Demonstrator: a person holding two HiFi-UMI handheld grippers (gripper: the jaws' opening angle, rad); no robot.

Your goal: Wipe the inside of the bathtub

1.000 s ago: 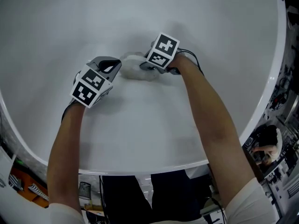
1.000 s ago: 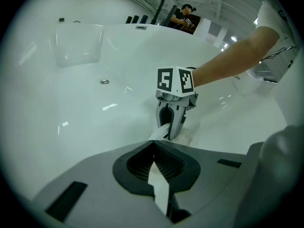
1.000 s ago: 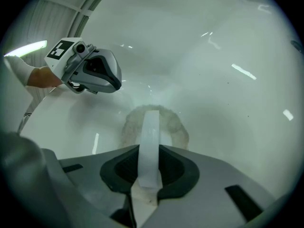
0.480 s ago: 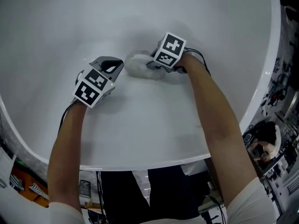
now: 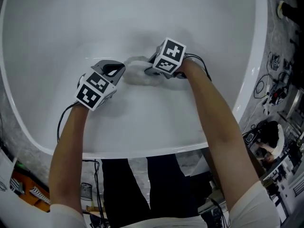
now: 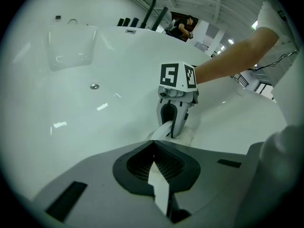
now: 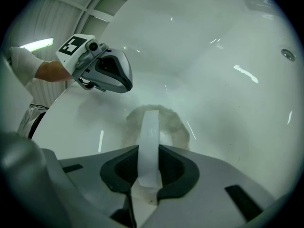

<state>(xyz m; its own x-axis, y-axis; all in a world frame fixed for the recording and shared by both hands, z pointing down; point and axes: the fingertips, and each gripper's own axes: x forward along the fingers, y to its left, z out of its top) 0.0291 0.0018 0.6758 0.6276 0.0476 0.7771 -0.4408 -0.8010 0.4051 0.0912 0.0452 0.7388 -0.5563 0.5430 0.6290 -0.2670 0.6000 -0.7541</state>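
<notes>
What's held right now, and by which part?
The right gripper is shut on the white strap of the fluffy wiping pad; the left gripper, shut, holds nothing.

- bathtub [image 5: 156,13] floor is wide open and smooth on every side
- only tight spot: left gripper [image 5: 114,70] sits just beside the cloth [image 5: 137,71] under the right gripper [image 5: 153,69]
- curved walls rise all round

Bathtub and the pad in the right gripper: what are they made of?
Bathtub: hard, glossy white shell, likely acrylic or enamel; it throws sharp light streaks. Wiping pad: soft, fuzzy off-white fabric, maybe microfibre or fleece; its edge looks nappy. Its strap, pinched in the right gripper, is smooth and flat, like tape or webbing.
</notes>
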